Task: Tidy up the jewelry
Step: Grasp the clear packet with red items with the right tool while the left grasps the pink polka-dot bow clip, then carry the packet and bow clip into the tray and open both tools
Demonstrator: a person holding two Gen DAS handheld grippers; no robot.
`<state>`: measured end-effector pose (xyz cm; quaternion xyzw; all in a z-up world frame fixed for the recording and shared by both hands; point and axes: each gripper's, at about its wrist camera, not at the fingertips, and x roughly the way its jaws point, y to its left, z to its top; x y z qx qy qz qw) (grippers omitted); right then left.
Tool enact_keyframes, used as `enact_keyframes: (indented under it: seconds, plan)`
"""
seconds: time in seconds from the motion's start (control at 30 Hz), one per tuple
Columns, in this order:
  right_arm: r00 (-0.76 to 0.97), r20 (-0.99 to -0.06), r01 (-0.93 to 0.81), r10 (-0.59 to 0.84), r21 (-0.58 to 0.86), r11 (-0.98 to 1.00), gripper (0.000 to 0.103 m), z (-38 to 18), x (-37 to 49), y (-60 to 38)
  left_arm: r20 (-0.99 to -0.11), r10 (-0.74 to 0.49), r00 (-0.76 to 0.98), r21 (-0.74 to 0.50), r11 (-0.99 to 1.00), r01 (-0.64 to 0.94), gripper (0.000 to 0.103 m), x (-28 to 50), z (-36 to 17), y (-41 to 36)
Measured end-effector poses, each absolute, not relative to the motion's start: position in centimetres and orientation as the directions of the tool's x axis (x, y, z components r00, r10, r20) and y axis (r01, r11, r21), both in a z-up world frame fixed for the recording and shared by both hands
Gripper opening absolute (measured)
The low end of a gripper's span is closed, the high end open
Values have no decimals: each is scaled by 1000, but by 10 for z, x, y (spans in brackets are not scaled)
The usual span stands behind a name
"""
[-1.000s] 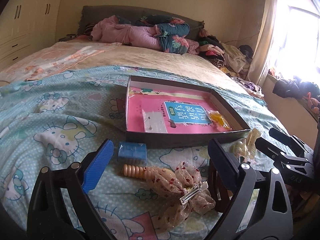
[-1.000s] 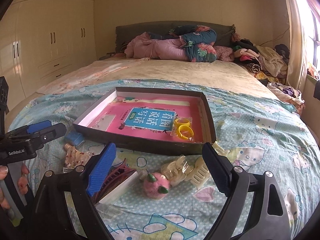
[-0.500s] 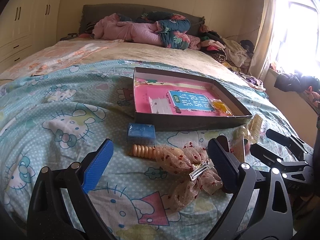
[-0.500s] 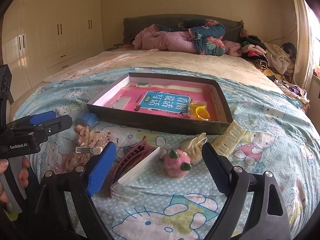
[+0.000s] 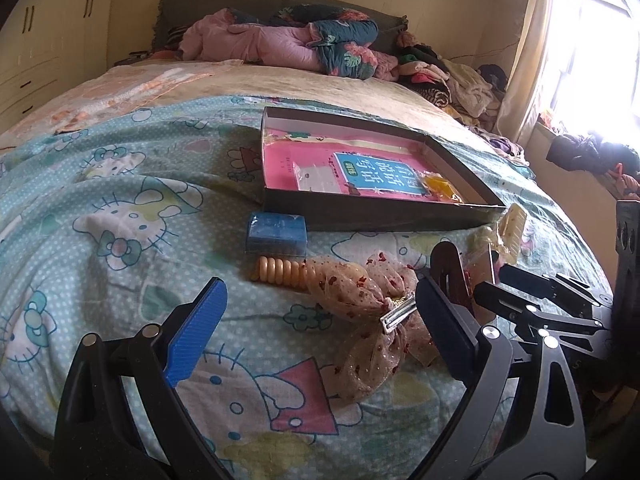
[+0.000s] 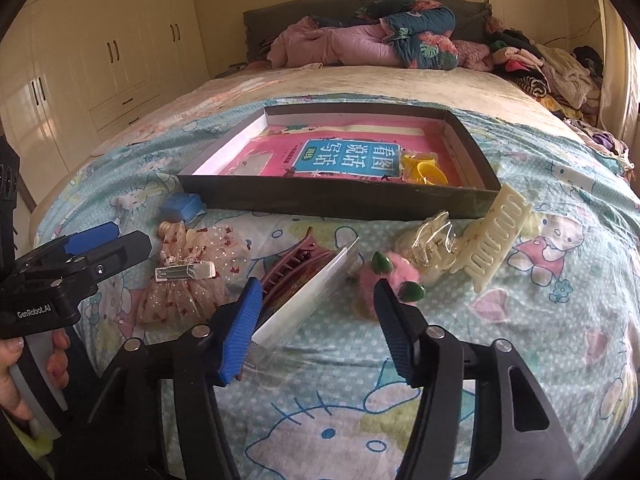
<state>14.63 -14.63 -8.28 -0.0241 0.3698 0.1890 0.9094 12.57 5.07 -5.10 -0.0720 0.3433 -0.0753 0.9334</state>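
Note:
A shallow dark box (image 5: 400,212) (image 6: 340,200) with a pink book, a small clear bag and yellow rings (image 6: 426,170) lies on the bed. In front of it lie a blue box (image 5: 276,234) (image 6: 184,207), a beaded band (image 5: 280,270), a mesh bow clip (image 5: 360,300) (image 6: 188,276), a maroon claw clip in a clear packet (image 6: 304,280), a pink pompom (image 6: 384,280), a clear bag (image 6: 430,240) and a cream claw clip (image 6: 496,236). My left gripper (image 5: 320,332) is open above the bow. My right gripper (image 6: 316,328) is open over the packet and pompom.
The bed has a Hello Kitty sheet (image 5: 120,208). Folded quilts (image 6: 380,44) and a clothes pile (image 6: 540,68) lie at the headboard. Wardrobes (image 6: 100,60) stand at the left, a window (image 5: 592,40) at the right.
Both grippers have drawn back from the box and dropped lower toward the items on the sheet. The right gripper's fingers have narrowed somewhat. Nothing has been picked up.

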Motion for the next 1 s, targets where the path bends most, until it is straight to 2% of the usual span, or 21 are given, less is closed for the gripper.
enact_keyframes:
  seconds: [0.2,0.33,0.43,0.5,0.57,0.67,1.0]
  plan:
    - [622,-701,-378,348,120,918,29,-92,148,-142,-655,-231,719,-192,972,137,86,131,-58,39]
    - [621,-698,-388,357,121,913,22,-93,147,-141,-678,-269,684,-215,963,166,80,135,-65,30]
    - [625,-689,-395,368,128,910,19,-91,145,-143,-697,-293,654,-237,956,175,66,138,-72,27]
    - [627,-683,-400,373,129,907,18,-89,144,-145,-705,-304,641,-245,952,182,52,140,-75,24]
    - [632,-678,-399,376,131,907,17,-86,144,-147,-707,-323,629,-257,946,197,30,140,-76,22]
    - [638,-673,-395,374,132,909,17,-83,143,-152,-701,-337,629,-256,942,219,13,137,-75,18]
    - [665,-654,-381,361,118,917,16,-71,133,-169,-644,-348,681,-250,937,243,10,122,-55,11]
